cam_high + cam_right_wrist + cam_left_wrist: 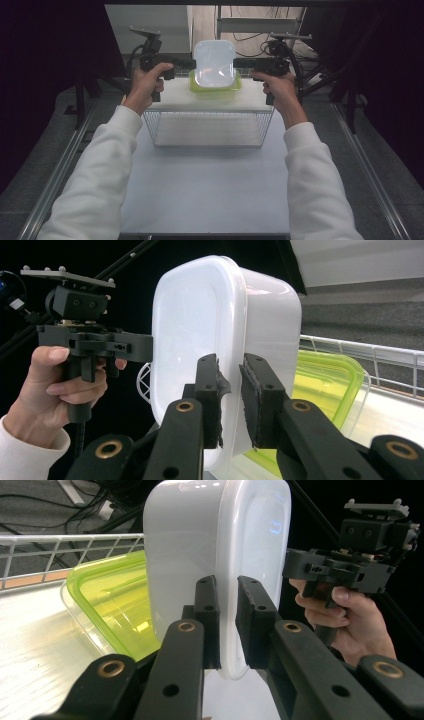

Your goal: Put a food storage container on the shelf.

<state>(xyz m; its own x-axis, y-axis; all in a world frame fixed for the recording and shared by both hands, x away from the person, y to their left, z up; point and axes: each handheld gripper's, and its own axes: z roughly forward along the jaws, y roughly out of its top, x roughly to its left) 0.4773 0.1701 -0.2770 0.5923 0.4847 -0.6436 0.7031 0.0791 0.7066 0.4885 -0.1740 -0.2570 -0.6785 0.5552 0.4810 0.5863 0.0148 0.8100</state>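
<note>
Holding one white container aloft, pinched by its rim from both sides: left gripper clamped on the left rim, right gripper clamped on the right rim. Raised just above one green-rimmed clear container, resting at the far edge of the one white shelf top of one wire rack. Two grippers, two containers counted.
</note>
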